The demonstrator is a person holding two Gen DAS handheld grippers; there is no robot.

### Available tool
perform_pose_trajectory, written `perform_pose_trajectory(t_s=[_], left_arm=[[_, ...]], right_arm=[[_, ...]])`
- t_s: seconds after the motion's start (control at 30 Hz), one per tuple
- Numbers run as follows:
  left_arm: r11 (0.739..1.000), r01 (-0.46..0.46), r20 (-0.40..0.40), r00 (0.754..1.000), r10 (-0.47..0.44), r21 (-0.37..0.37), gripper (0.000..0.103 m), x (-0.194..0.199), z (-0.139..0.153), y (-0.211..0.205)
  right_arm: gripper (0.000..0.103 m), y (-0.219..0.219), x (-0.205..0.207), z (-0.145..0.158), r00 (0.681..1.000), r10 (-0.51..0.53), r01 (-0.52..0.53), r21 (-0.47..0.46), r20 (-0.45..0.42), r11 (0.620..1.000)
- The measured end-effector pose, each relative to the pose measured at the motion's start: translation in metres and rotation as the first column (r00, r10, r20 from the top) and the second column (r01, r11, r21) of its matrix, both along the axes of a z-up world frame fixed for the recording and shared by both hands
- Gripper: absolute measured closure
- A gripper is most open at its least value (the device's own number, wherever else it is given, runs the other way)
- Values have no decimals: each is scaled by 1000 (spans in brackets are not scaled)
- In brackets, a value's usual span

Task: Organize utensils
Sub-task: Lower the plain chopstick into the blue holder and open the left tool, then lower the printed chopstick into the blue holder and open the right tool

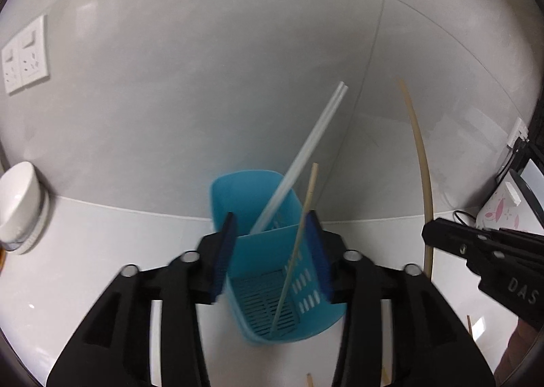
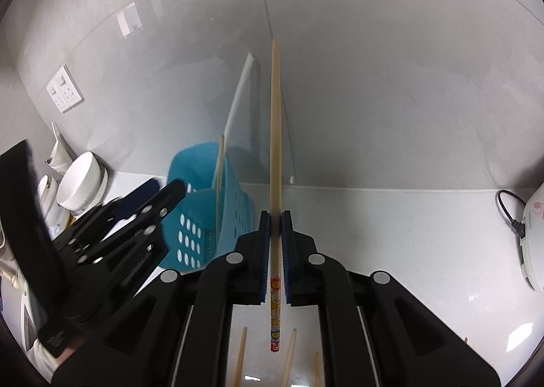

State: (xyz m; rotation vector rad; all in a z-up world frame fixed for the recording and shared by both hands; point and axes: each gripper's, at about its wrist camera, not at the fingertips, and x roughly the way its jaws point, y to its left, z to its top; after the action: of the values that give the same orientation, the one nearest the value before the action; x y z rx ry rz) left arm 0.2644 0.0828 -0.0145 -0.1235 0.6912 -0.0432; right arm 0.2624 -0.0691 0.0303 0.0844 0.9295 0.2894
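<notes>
Left wrist view: the left gripper [image 1: 273, 256] hangs over the blue basket [image 1: 272, 271], jaws apart; one wooden chopstick [image 1: 295, 251] stands loose between them in the nearer compartment, white chopsticks [image 1: 302, 156] beyond.

Right wrist view: the right gripper [image 2: 275, 251] is clamped on another wooden chopstick [image 2: 275, 122], basket ahead-left; spare sticks [image 2: 289, 358] lie on the counter [image 2: 391, 227] beneath, so much sorting looks left.

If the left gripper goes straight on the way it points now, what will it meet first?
Most likely the blue plastic utensil basket: it already sits between the open jaws of the left gripper, so the gripper would slide around it, then reach the grey tiled wall. Depth is unclear.
</notes>
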Motion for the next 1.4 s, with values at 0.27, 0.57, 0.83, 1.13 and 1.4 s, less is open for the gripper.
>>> perform_pose_trajectory(t_s=[0.27, 0.57, 0.83, 1.13, 1.4], left_arm=[[995, -84, -52, 995, 87, 60, 16, -23, 18, 32], [985, -157, -86, 983, 163, 69, 6, -32, 31, 60], [981, -181, -88, 979, 186, 71, 6, -34, 28, 70], [982, -184, -114, 975, 189, 49, 6, -33, 21, 78], [981, -190, -151, 970, 193, 30, 6, -31, 10, 84]], right_arm=[[97, 7, 9, 21, 998, 20, -27, 117, 61, 993], [97, 36, 14, 29, 986, 69, -95, 170, 153, 981], [97, 53, 17, 16, 975, 68, -102, 158, 211, 982], [97, 65, 20, -11, 982, 74, -99, 139, 175, 985], [97, 70, 15, -32, 988, 75, -91, 114, 137, 989]])
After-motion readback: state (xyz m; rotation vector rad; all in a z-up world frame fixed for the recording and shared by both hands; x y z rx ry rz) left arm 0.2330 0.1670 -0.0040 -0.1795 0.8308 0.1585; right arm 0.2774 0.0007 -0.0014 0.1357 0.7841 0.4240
